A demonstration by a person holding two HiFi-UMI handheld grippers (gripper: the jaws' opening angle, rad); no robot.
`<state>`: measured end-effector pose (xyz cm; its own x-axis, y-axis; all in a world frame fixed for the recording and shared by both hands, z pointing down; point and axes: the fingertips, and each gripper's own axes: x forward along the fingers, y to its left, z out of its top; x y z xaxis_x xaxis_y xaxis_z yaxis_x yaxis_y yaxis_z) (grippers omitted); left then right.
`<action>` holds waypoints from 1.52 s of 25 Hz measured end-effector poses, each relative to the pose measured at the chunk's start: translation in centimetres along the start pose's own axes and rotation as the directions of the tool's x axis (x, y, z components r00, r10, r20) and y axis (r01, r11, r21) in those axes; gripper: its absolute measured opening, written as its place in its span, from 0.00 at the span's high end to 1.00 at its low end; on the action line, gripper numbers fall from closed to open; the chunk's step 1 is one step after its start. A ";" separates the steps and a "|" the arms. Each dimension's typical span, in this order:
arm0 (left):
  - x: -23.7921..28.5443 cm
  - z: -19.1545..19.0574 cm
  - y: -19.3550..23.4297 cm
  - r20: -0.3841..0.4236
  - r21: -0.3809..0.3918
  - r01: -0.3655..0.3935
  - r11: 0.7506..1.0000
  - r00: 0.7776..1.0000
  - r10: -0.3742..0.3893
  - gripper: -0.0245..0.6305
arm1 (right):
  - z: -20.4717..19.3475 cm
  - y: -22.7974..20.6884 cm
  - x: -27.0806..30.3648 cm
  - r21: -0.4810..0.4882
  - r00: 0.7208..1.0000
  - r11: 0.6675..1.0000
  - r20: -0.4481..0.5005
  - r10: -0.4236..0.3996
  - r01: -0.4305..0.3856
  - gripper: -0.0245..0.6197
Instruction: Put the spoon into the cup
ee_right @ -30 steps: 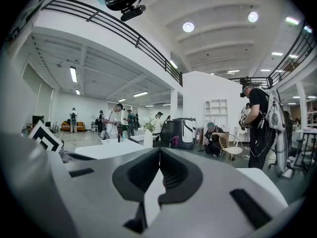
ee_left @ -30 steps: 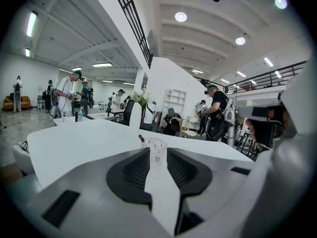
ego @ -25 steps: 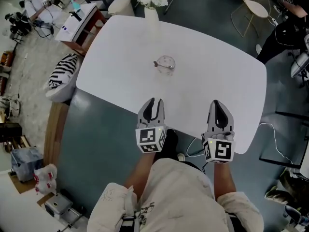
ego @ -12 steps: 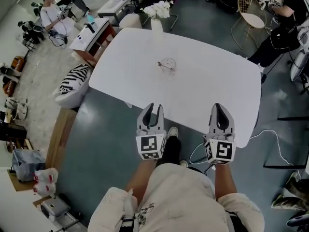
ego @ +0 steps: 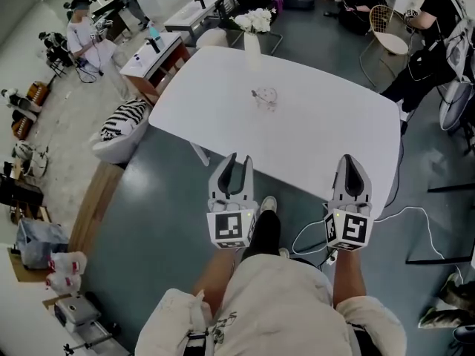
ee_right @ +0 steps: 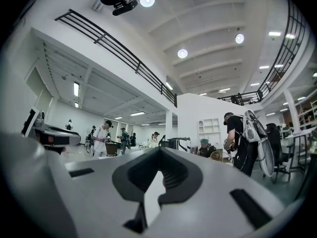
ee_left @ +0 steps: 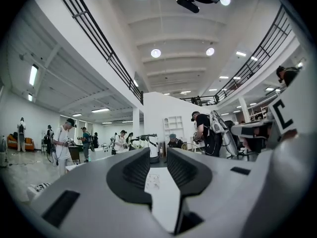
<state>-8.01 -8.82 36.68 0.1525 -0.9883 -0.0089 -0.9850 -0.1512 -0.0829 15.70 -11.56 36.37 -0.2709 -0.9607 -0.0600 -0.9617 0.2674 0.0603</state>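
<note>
Spoon (ego: 259, 95) and clear cup (ego: 267, 98) sit together toward the far side of the white bench (ego: 326, 136) — too small to tell whether the spoon is inside. Left gripper (ego: 235, 162) fingers stand apart, empty. Right gripper (ego: 350, 163) fingers meet at their tips, holding nothing — both well apart from the cup.

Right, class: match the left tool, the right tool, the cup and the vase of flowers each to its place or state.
Things:
1. left tool
2. right tool
3. cup
4. vase of flowers

Places and states:
A. stands at the far edge of the table
B. jaws together
C. jaws apart, nothing between them
D. on the table, away from its edges

Pairs: 1-C, 2-B, 3-D, 4-A
</note>
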 end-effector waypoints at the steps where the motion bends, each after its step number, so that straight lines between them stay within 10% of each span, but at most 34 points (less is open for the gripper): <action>1: -0.6 0.4 0.0 0.008 0.006 -0.004 1.000 1.000 0.004 0.80 | 0.3 -0.1 -0.4 -0.001 1.000 1.000 0.004 -0.003 0.003 0.98; 38: -4.4 0.3 -1.4 0.021 0.002 -0.015 1.000 1.000 0.015 0.96 | 0.7 1.1 -5.1 -0.042 1.000 0.999 0.028 0.010 -0.009 0.98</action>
<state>-7.30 -4.28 36.58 0.1394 -0.9897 -0.0312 -0.9871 -0.1364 -0.0844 15.96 -6.33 36.08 -0.2816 -0.9555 -0.0875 -0.9567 0.2725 0.1027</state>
